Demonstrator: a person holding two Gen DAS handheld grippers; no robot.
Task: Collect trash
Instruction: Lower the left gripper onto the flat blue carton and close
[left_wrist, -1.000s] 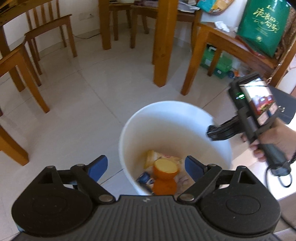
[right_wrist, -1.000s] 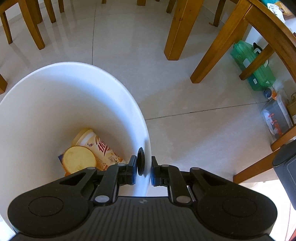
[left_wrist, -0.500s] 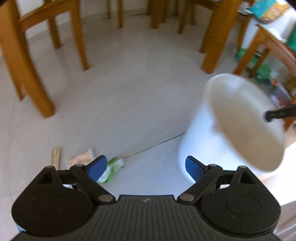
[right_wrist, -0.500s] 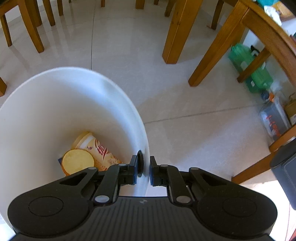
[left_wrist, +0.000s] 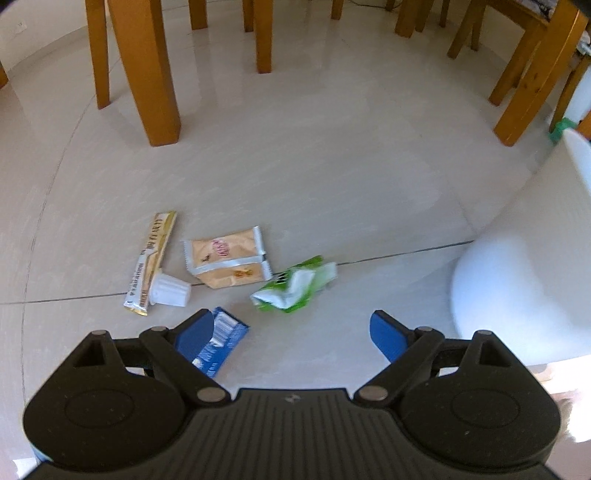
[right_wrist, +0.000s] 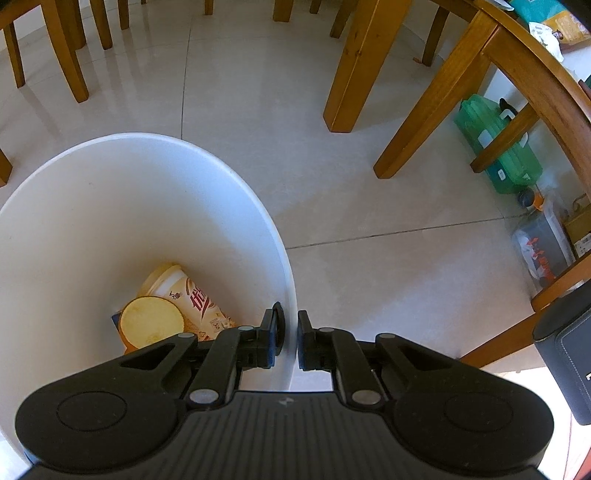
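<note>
The right gripper (right_wrist: 290, 338) is clamping the bin (right_wrist: 236, 184) by its rim, fingers (right_wrist: 275, 334) pinching tight, one inside the wall and one outside. The left gripper (left_wrist: 291, 332) is hanging over the floor (left_wrist: 314, 166) with fingers (left_wrist: 386, 332) spread wide, gripping nothing. A blue packet (left_wrist: 221, 341) is lying just beside its left finger. Beyond are sitting a green wrapper (left_wrist: 293, 288), a beige wrapper (left_wrist: 229, 262), a white cup (left_wrist: 170, 290) and a gold stick pack (left_wrist: 151, 258). Only the right wrist view is showing inside the bin: a cup (right_wrist: 177, 302) lying there.
</note>
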